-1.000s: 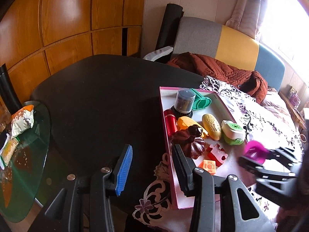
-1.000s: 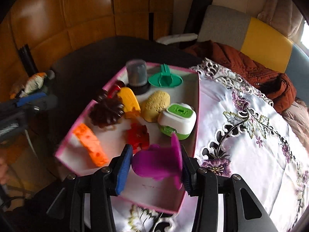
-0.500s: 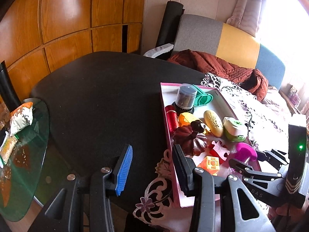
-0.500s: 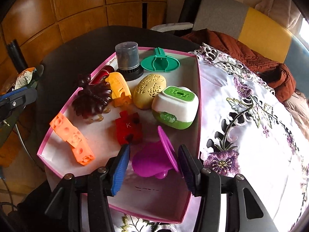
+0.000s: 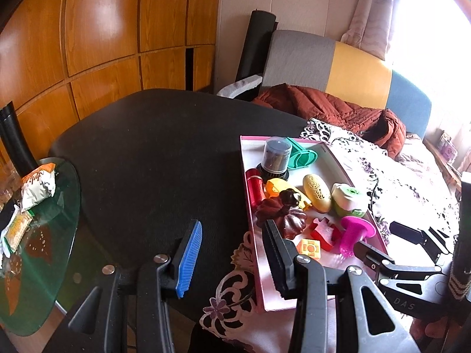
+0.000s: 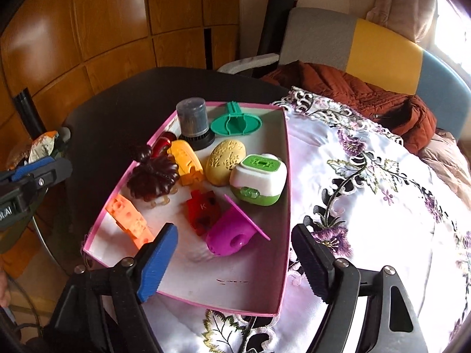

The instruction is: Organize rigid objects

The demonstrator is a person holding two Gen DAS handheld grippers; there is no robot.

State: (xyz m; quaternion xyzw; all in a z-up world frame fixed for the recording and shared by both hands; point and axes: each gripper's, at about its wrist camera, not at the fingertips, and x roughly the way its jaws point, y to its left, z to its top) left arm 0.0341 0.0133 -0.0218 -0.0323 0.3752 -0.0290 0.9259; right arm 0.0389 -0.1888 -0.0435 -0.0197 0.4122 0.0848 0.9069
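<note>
We have the pink-rimmed tray (image 6: 284, 182) on the embroidered cloth (image 6: 368, 206), partly over the black table (image 5: 153, 153); all the task items sit inside it. Back row: the dark canister (image 6: 192, 123) with the green flat piece (image 6: 237, 123) just beside it. Middle: the red cylinder (image 5: 254, 186) against the tray's left wall, yellow toy (image 6: 187, 161), beige oval (image 6: 225, 161), white-and-green box (image 6: 259, 178). Front: the dark brown pumpkin (image 6: 153, 179), red puzzle piece (image 6: 203, 210), orange block (image 6: 129, 220) along the left wall; the magenta funnel-shaped piece (image 6: 232, 231) lies on its side on the tray floor, touching the red puzzle piece, flange toward the green box.

Our right gripper (image 6: 232, 259) hangs over the tray's near end; jaws wide, nothing between them; the magenta piece sits just beyond the fingertips, apart from both. Our left gripper (image 5: 231, 253) is over the table edge beside the tray's left wall; jaws wide, holding nothing.

To the left, a glass side table (image 5: 59, 235) carries snack packets (image 5: 38, 185); a brown blanket (image 5: 338, 111) lies on the sofa (image 5: 353, 73) behind.
</note>
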